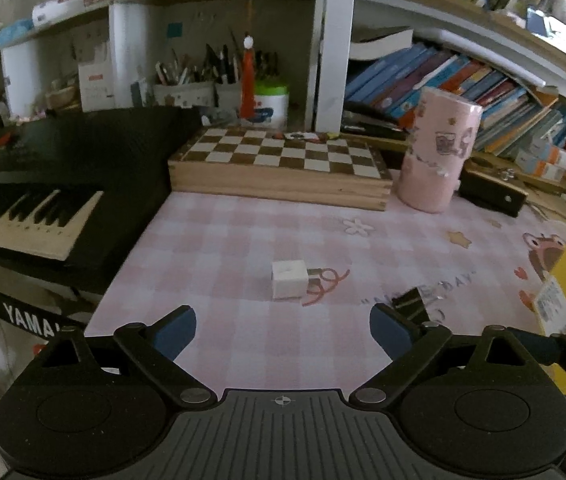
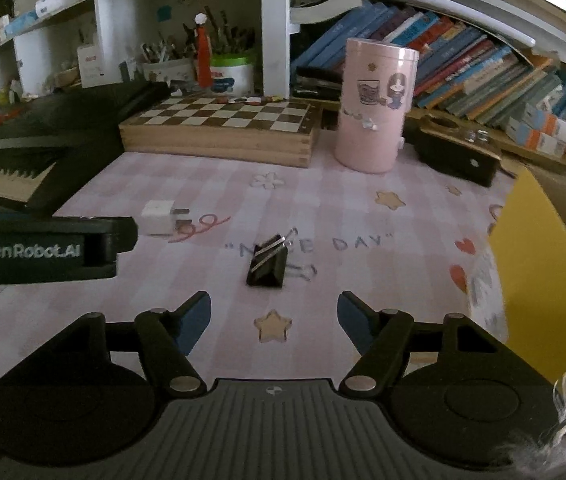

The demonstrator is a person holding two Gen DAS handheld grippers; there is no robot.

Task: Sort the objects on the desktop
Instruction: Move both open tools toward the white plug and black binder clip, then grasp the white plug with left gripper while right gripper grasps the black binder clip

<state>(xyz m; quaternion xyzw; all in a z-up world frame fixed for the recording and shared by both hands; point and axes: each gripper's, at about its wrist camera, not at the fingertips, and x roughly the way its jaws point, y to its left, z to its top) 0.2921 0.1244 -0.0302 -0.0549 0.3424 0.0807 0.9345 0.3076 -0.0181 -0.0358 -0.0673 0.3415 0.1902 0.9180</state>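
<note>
Holding both tools low and level over the pink checked desk mat [image 2: 211, 184], you have each pair of blue-padded fingers spread wide with nothing between them.

- Left gripper [image 1: 283, 332]: jaws apart, aimed at the small white cube-shaped plug adapter [image 1: 289, 284], which lies on the mat just ahead of the fingertips, untouched, its metal prongs toward the right. In the right wrist view its black body enters from the left edge, lettered "GenRobot.AI".
- Right gripper [image 2: 274, 320]: jaws apart, aimed at the black metal binder clip [image 2: 267, 266], which sits on the mat near the fingertips, silver handles raised, apart from the adapter.
- Mat printing: "NICE DAY" in quotation marks, partly covered by the clip; stars, hearts and flowers around it.
- Tall pink cylindrical container with cartoon stickers [image 2: 373, 108]: upright at the mat's far edge, just right of the wooden chessboard box [image 2: 223, 128].
- Black keyboard [image 1: 31, 212]: at your left, its stand marked "YAMA…", the rest cut off.
- Yellow box [image 2: 539, 264]: at the right edge; its label is too blurred to read.
</note>
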